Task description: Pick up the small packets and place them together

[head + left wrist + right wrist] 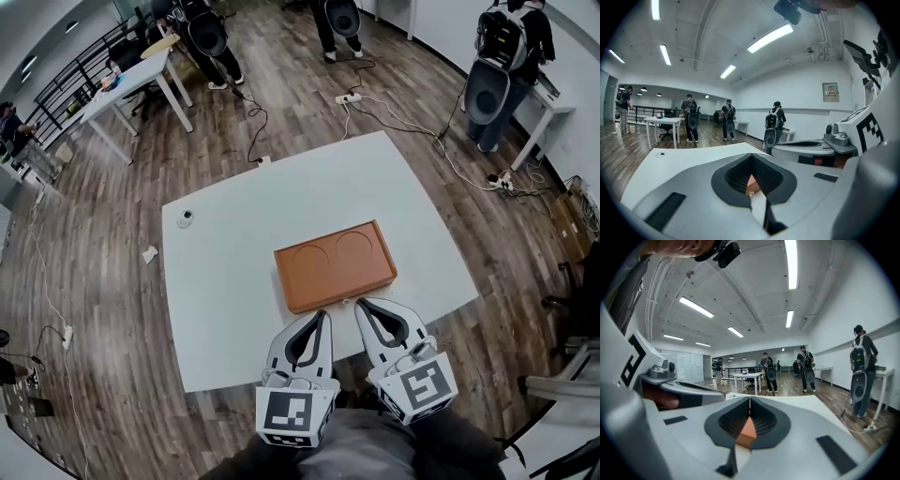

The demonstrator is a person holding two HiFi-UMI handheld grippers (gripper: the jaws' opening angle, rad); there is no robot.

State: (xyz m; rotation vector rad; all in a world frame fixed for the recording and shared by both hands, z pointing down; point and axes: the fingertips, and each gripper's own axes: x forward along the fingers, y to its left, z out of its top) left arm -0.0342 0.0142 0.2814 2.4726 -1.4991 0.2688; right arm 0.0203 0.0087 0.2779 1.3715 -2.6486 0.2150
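No small packets show in any view. An orange tray with two round hollows lies on the white table, close to the near edge. My left gripper hangs just short of the tray's near left corner, jaws shut and empty. My right gripper is beside it at the tray's near edge, also shut with nothing held. In the left gripper view the jaws meet at the tips, and a sliver of the orange tray shows through the gap below them. The right gripper view shows the same: jaws together, orange tray behind them.
A small round object sits near the table's far left corner. A paper scrap lies on the wood floor to the left. Cables and a power strip trail beyond the table. Several people with backpacks stand at the far side, near other tables.
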